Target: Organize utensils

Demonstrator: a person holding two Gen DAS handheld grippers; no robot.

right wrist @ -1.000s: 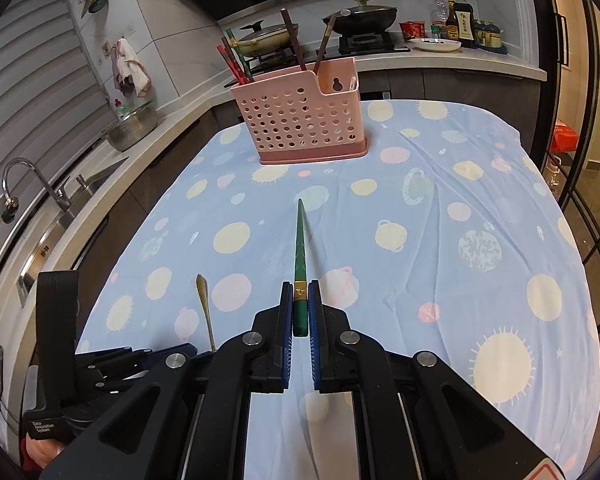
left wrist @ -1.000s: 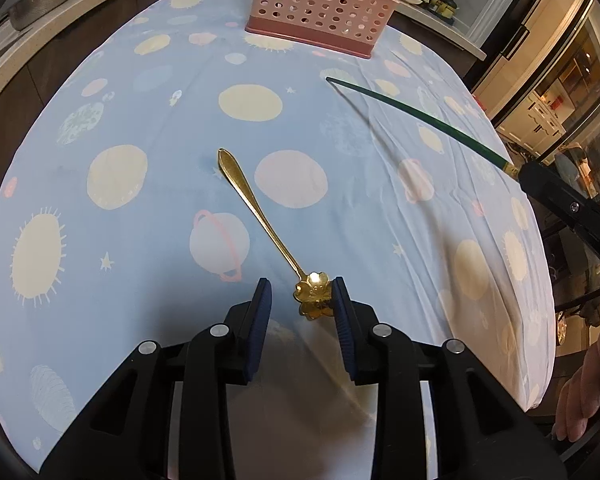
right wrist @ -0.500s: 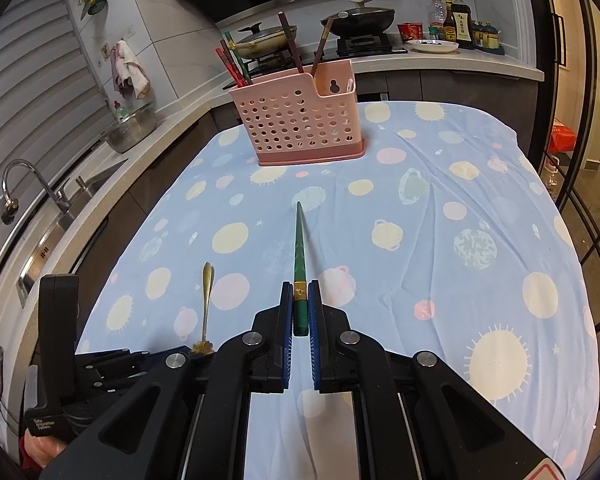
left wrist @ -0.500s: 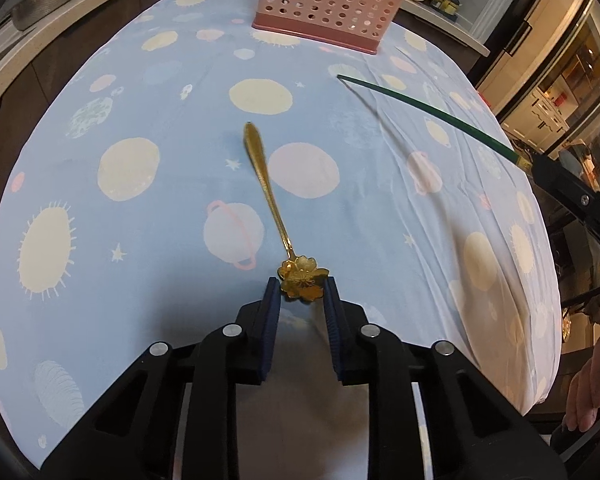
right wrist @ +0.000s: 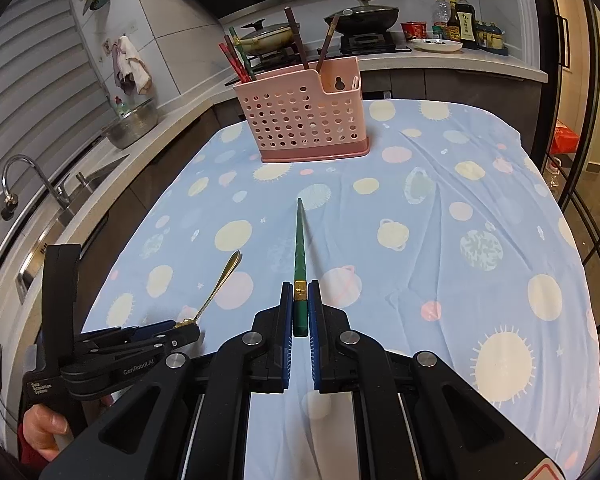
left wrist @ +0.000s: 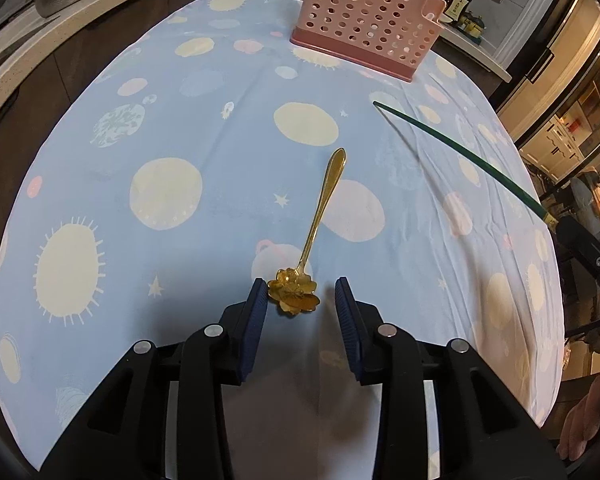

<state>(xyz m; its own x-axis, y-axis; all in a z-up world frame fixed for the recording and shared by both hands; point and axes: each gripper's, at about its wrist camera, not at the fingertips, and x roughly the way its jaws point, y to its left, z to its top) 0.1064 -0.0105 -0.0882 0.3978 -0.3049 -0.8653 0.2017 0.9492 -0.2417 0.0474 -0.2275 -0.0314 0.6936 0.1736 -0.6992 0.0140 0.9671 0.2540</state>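
— Since a second ago, what has moved?

— Mostly the gold spoon [left wrist: 323, 216]: its handle pointed up and left before, and now it leans up and right on the blue tablecloth [left wrist: 180, 128]. The left gripper [left wrist: 302, 292] has shifted across the tabletop too, and its jaws have just been opening.

— Is the spoon held?

— No. The flower-shaped bowl lies between the spread blue pads; it sits right against the left pad [left wrist: 258, 300] and clear of the right one.

— And the other side?

— The right gripper [right wrist: 300, 300] has not budged. Its jaws are pinching the thick end of a green chopstick [right wrist: 300, 248], which points out towards the pink basket [right wrist: 300, 120].

— Where does the basket stand?

— At the far end of the tabletop, upright, with several chopsticks [right wrist: 236, 60] already standing in it.
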